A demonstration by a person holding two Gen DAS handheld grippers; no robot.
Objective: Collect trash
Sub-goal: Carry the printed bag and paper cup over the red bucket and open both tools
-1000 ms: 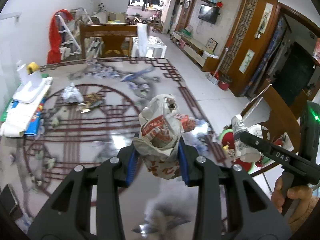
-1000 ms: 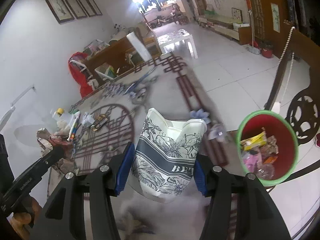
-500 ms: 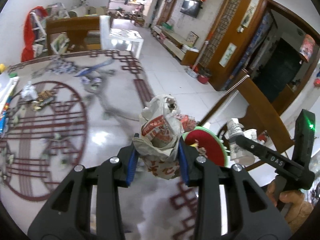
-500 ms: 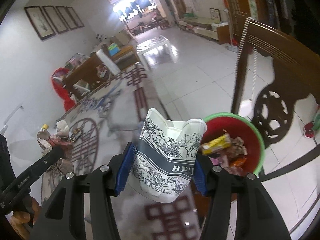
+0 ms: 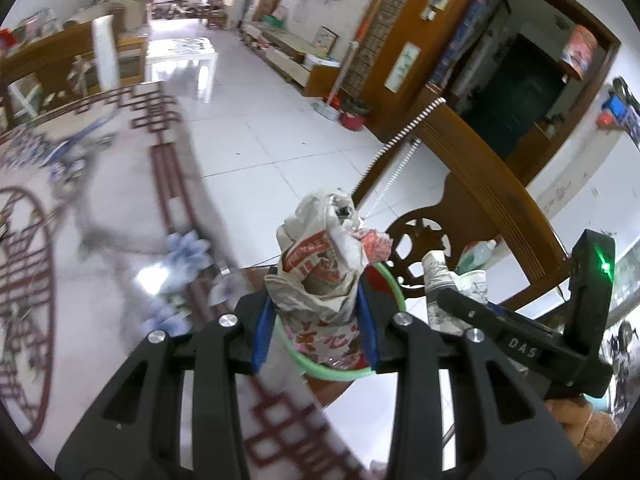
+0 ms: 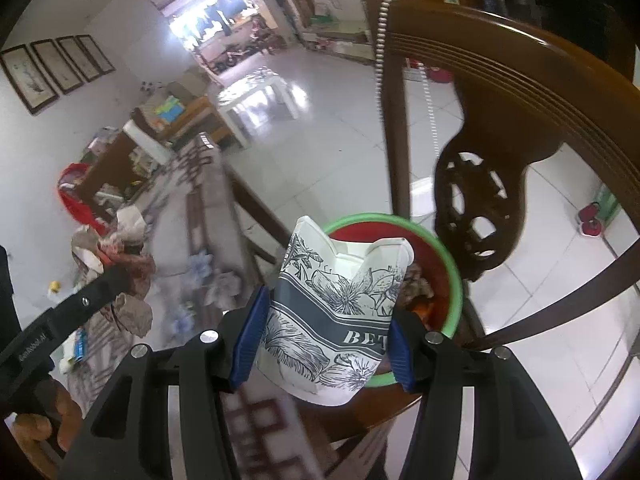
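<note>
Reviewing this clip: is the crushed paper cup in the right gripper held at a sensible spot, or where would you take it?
Sensible, I'd judge. The right gripper clamps the paper cup across its lower body, one pad on each side, coming from the base end. The rim is already folded inward, so the wall near the base looks stiffer, and the mouth points towards the bin, ready to drop.

Bin sits beside the table (chair behind it).
</note>
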